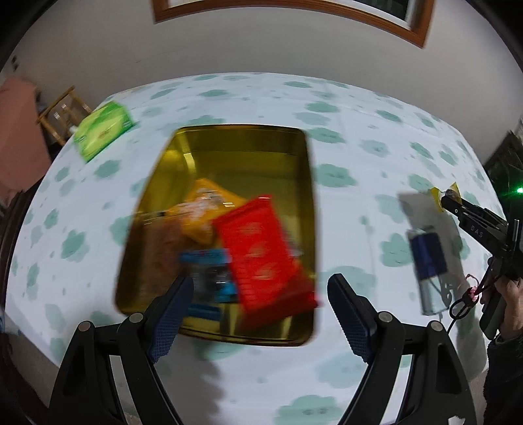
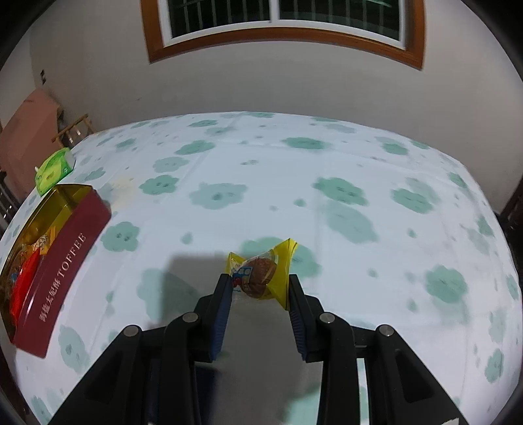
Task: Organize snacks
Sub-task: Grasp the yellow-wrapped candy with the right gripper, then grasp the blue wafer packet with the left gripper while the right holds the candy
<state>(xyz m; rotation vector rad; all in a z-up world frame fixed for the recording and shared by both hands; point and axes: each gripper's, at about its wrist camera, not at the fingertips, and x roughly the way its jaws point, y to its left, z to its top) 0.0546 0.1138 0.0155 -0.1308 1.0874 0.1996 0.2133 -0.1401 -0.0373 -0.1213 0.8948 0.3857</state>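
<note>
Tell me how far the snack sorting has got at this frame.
Partly done. The toffee tin already holds several packets, among them a red packet, an orange one and a blue one. In hand: the right gripper is closed on a yellow-wrapped snack, not yet in the tin. The left gripper is open and empty over the tin. A blue-and-silver packet is left on the tablecloth.

A plain pale wall stood behind the table, which was covered by a white cloth printed with teal cloud shapes. A wood-framed window was set high in that wall; its panes were dark and showed bars. At the left stood a wooden rack and a pinkish panel. Lighting was dim and even. A small dark fitting was mounted on the left wall.
</note>
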